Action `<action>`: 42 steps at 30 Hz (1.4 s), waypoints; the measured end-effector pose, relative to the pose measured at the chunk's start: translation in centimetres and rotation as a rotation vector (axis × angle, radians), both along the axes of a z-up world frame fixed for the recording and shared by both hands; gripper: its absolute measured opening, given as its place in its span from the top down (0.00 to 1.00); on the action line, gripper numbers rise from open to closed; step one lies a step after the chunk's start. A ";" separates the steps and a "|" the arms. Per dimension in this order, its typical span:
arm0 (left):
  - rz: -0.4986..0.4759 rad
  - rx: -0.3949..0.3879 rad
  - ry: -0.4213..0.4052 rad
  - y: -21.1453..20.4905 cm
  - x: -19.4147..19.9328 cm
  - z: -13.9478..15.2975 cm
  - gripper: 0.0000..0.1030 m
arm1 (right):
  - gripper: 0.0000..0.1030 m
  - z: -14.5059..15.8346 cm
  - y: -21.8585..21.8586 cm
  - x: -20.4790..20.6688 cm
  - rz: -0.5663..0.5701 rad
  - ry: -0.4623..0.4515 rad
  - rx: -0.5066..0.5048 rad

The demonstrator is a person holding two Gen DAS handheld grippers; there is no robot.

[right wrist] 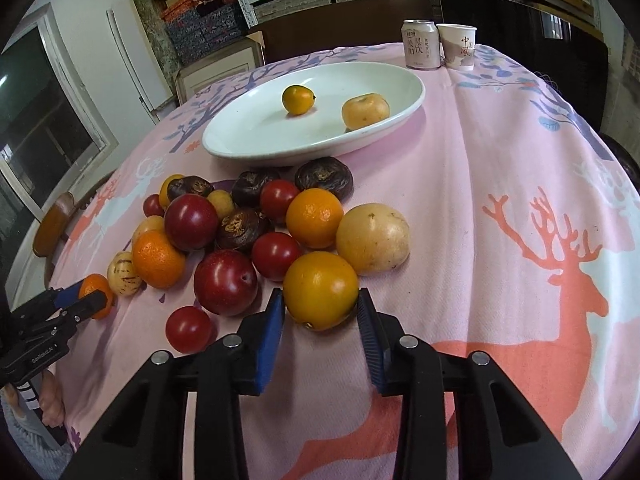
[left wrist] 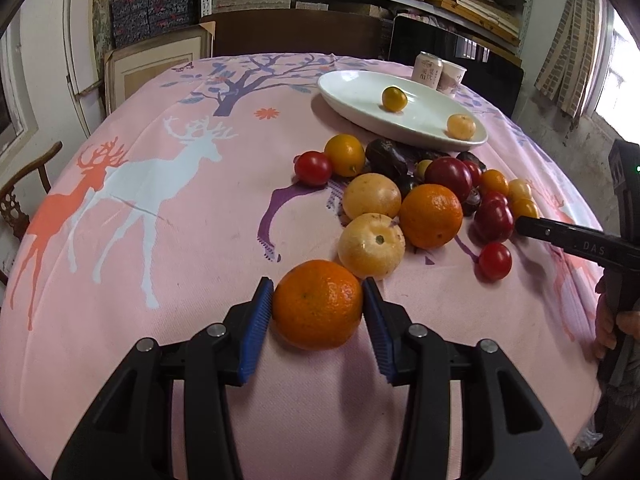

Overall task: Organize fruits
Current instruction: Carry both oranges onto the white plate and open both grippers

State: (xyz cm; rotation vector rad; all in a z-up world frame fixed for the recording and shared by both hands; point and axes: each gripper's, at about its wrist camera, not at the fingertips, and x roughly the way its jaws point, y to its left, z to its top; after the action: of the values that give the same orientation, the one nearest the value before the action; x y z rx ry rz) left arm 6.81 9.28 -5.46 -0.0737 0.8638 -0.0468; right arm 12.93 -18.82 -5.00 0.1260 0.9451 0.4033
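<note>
Left wrist view, lower centre: a mandarin (left wrist: 318,304) is clamped by the left gripper (left wrist: 318,306); a yellow-orange fruit (right wrist: 320,291) is clamped by the right gripper (right wrist: 322,312), likely destined for the white plate (right wrist: 240,148).

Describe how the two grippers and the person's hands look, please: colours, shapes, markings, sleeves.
Both grippers, left and right, are black plastic frames with silver round bolts and two blue ribbed pads. The left one carries white "GenRobot.AI" lettering on its side; the right one shows "DAS" on a finger and a small green light. No cables are visible. The bare left hand wears a grey knit sleeve.
</note>
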 end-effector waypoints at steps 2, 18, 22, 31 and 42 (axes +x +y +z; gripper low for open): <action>0.004 -0.021 -0.014 0.3 -0.2 0.2 0.57 | 0.64 0.4 -0.6 -0.5 -0.007 -0.021 0.014; -0.061 -0.007 -0.078 -4.1 13.5 7.6 0.57 | 0.64 6.6 0.2 7.9 -0.021 -0.129 0.034; -0.078 -0.030 -0.046 -6.1 18.7 6.3 0.57 | 0.64 5.5 3.2 10.3 0.033 -0.135 -0.023; -0.096 -0.049 -0.028 -6.8 21.9 3.8 0.35 | 0.42 4.7 2.1 11.0 -0.006 -0.183 -0.011; 0.040 -0.040 -0.101 -0.5 15.4 4.9 0.26 | 0.26 4.8 -2.2 7.6 -0.118 -0.227 0.075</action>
State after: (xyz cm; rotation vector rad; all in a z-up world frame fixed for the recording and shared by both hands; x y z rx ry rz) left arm 22.20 8.81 -0.53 -0.1255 0.7607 -0.0303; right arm 20.55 -21.05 -0.23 0.1990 0.6960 0.3360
